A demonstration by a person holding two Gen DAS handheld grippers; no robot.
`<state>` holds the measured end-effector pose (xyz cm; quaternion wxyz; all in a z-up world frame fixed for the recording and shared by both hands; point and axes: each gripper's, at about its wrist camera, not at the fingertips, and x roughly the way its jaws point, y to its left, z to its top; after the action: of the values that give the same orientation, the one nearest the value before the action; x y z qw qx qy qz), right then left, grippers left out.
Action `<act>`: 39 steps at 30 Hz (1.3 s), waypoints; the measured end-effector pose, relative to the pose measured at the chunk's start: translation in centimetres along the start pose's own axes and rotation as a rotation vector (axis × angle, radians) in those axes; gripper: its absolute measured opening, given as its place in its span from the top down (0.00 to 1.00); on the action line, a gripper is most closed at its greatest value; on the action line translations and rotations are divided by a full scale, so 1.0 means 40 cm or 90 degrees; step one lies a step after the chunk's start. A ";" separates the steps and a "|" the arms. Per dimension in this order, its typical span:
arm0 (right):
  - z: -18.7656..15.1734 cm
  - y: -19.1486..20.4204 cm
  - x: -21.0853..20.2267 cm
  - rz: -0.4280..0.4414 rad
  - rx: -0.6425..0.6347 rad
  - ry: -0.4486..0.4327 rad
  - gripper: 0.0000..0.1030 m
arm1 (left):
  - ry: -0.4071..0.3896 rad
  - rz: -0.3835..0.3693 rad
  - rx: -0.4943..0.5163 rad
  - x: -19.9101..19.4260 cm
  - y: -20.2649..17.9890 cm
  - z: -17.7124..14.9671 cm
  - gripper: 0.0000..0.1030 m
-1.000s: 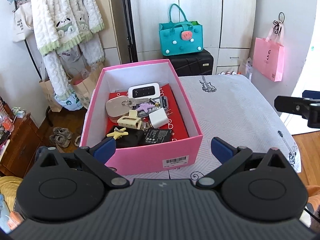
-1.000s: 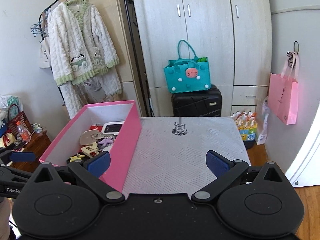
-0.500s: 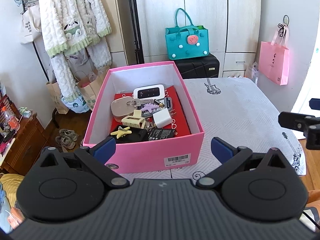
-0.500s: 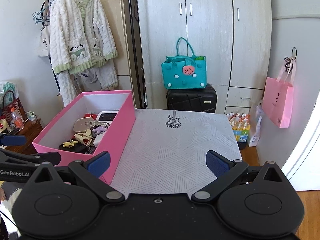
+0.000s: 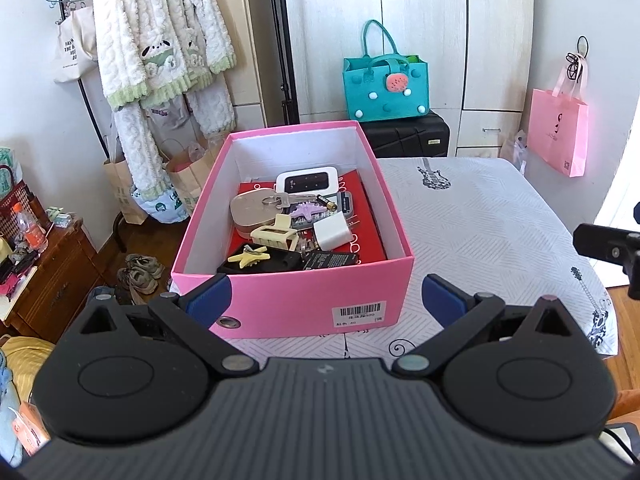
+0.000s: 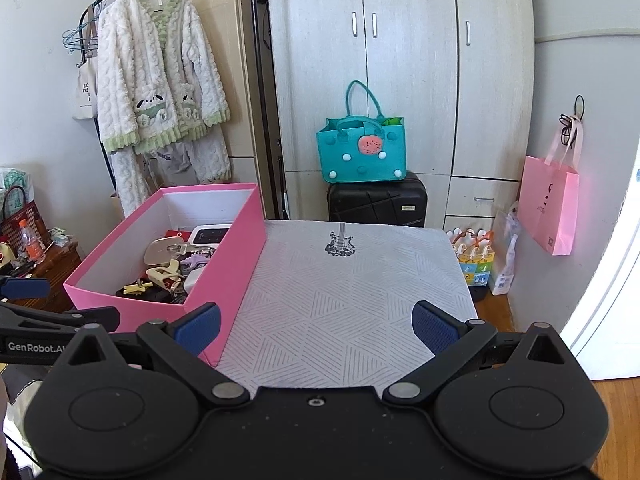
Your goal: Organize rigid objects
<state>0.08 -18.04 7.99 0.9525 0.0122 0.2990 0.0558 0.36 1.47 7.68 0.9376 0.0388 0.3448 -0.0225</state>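
Observation:
A pink box (image 5: 304, 304) stands on the left part of a white patterned table (image 5: 480, 224). It holds several small items: a white router (image 5: 307, 179), a beige case with keys (image 5: 252, 206), a cream hair claw (image 5: 276, 234), a white charger (image 5: 332, 234), a yellow clip (image 5: 247, 257) and a black battery (image 5: 330, 260). My left gripper (image 5: 326, 300) is open and empty, just in front of the box. My right gripper (image 6: 316, 326) is open and empty, to the right of the box (image 6: 224, 280), over the table (image 6: 352, 300).
A black suitcase (image 6: 378, 200) with a teal bag (image 6: 362, 152) stands behind the table by the wardrobe. A pink bag (image 6: 550, 208) hangs at the right. A clothes rack with a white robe (image 6: 160, 80) and a wooden cabinet (image 5: 44, 280) are at the left.
Both grippers have drawn back and risen a little from the box, so it looks smaller and farther. Both stay open and empty. The box contents have not moved.

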 end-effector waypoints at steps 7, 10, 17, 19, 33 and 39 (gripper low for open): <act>-0.007 0.008 0.000 -0.007 0.002 -0.010 0.00 | -0.002 0.002 -0.007 0.000 0.007 -0.002 0.00; -0.012 0.008 0.005 -0.007 0.006 -0.008 0.00 | -0.005 0.005 -0.011 0.000 0.009 -0.006 0.00; -0.018 0.009 0.004 -0.006 0.013 -0.007 0.00 | -0.007 0.014 -0.015 0.001 0.010 -0.012 0.00; -0.019 0.011 -0.001 -0.005 0.012 -0.010 0.00 | -0.009 0.013 -0.017 0.000 0.011 -0.015 0.00; -0.024 0.019 -0.017 -0.011 0.002 -0.022 0.00 | -0.021 0.024 -0.032 -0.014 0.019 -0.029 0.00; -0.027 0.021 -0.022 -0.012 0.000 -0.024 0.00 | -0.019 0.021 -0.041 -0.012 0.029 -0.031 0.00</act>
<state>-1.32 -17.31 7.65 0.9586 0.0101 0.2808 0.0469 -0.74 2.76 7.13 0.9438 0.0141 0.3303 0.0037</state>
